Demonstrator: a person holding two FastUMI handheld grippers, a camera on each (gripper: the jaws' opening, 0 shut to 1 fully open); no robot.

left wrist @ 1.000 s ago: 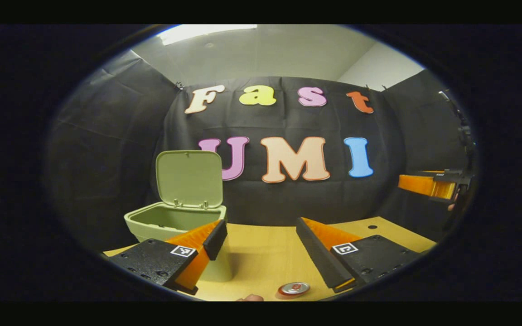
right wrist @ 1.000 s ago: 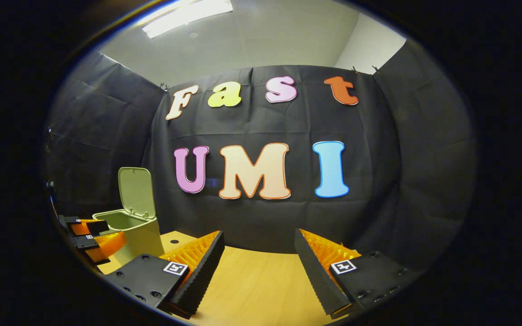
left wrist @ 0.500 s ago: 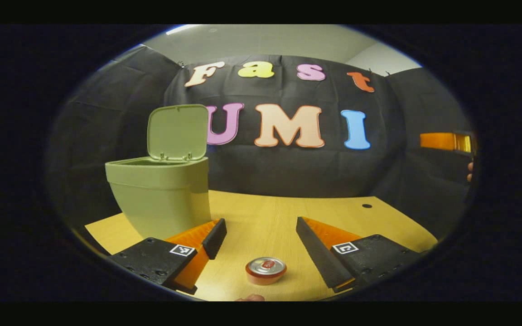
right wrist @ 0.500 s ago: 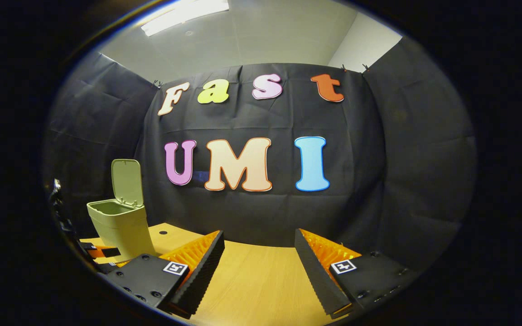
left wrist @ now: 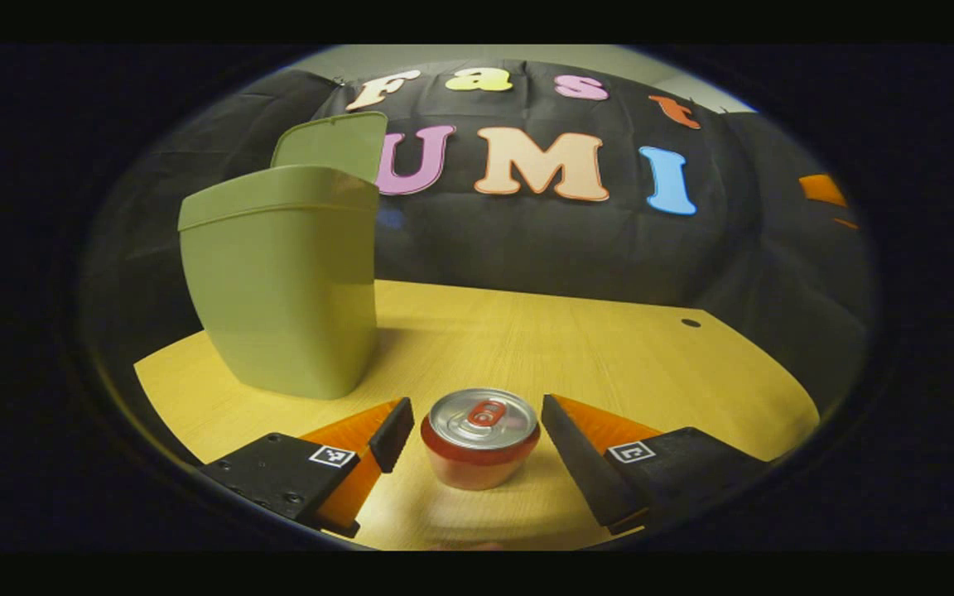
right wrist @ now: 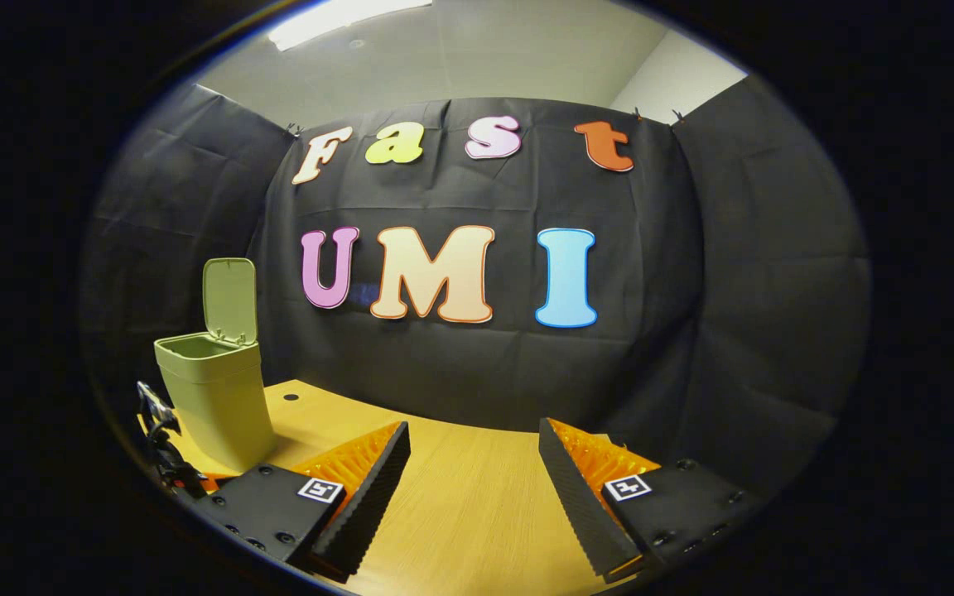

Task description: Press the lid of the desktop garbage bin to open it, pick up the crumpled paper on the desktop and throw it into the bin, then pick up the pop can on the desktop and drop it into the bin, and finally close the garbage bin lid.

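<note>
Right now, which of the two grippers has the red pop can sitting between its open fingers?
The left gripper: the upright red pop can stands on the wooden desktop between its spread fingers, ungripped. The right gripper is open over bare desktop.

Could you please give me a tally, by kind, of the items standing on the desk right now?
Garbage bin, lid up: 1
Pop can, upright between the left gripper's open fingers: 1
Total: 2
</note>
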